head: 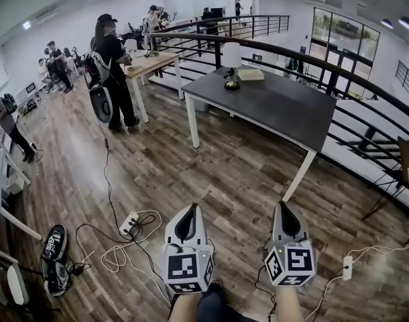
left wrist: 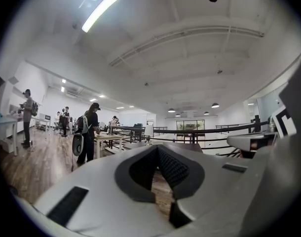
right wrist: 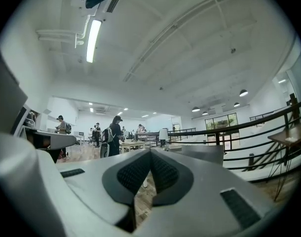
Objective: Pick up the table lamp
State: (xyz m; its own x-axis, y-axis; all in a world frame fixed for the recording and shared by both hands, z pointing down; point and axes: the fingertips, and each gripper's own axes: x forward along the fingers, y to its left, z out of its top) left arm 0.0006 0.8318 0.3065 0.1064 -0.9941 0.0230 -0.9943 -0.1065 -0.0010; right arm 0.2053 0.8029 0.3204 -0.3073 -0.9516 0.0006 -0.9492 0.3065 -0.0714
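Left tool (head: 190, 210), right tool (head: 283, 208): closed, empty

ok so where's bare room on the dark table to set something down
Nearly the whole table is bare: from the lamp and the flat pale object at its far left corner forward to the near edge and right corner. Only that far corner is crowded, those two standing close together.

The table lamp (head: 231, 62) stands upright near the far corner of the dark grey counter (head: 278, 106), well away across the room. It has a white drum shade on a short stem and a round, dark, glossy base.
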